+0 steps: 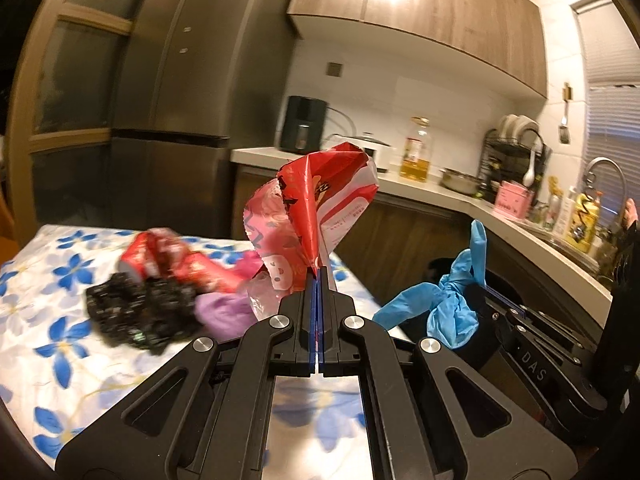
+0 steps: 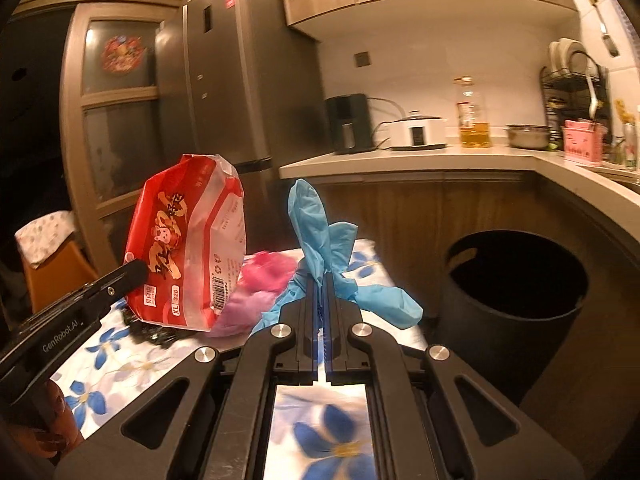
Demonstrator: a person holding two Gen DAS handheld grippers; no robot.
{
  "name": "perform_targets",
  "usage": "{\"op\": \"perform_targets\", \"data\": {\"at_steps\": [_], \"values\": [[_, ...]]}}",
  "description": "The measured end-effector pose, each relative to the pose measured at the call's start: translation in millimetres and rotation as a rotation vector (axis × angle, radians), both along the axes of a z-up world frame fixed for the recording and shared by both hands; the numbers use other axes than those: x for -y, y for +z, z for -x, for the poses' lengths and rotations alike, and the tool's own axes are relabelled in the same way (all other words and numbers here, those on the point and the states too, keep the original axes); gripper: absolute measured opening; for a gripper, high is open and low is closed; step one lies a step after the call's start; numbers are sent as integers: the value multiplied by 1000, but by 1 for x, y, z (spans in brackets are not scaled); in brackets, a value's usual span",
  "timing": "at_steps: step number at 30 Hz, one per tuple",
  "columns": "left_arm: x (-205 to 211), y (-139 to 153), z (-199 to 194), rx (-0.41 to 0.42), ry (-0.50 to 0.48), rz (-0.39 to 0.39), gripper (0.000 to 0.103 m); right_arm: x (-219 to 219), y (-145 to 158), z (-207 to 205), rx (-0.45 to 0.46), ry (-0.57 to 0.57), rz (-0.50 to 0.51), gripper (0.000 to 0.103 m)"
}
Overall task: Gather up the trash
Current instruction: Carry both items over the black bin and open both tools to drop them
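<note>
Two pieces of rubbish are already up off the table, one in each tool; the left gripper [image 1: 319, 276] has its jaws pressed together on the lower corner of a crinkly red-and-white printed plastic wrapper [image 1: 320, 200], which stands up above the fingertips like a stiff sail; the right gripper [image 2: 322, 280] is pinched on a limp blue rubber glove [image 2: 320, 236], whose cuff rises above the jaws while its fingers droop to either side. Both look almost weightless; the wrapper is thin, glossy film, springy and slippery, so I'd judge a hold on a folded corner or seam to be the safest; the glove is soft and stretchy and should take a bunched pinch anywhere without slipping.

Several more scraps lie near the far edge of the table under its white cloth with blue flowers [image 1: 52, 292]: a crumpled black plastic bag [image 1: 140, 312], a crushed red packet [image 1: 168, 260], and soft pink and lilac wads [image 2: 256, 280], all blurred.

Beside the table's right edge, below the curved pale worktop [image 2: 440, 160], stands a round dark plastic bin [image 2: 516, 300], open-mouthed; both held pieces hang over the table's right side, near it but not yet above its mouth.
</note>
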State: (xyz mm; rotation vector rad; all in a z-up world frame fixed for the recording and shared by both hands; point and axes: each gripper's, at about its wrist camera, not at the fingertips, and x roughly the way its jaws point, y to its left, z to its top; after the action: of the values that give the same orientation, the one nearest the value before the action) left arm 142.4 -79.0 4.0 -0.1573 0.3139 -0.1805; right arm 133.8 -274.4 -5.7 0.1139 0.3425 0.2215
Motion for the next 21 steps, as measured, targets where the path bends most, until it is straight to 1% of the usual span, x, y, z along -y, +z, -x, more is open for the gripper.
{"op": "perform_targets", "data": {"at_steps": [10, 16, 21], "values": [[86, 13, -33, 44, -168, -23, 0, 69, 15, -1, 55, -174, 15, 3], [136, 18, -50, 62, -253, -36, 0, 105, 23, -8, 73, -254, 18, 3], [173, 20, -65, 77, -313, -45, 0, 132, 23, -16, 72, -305, 7, 3]]}}
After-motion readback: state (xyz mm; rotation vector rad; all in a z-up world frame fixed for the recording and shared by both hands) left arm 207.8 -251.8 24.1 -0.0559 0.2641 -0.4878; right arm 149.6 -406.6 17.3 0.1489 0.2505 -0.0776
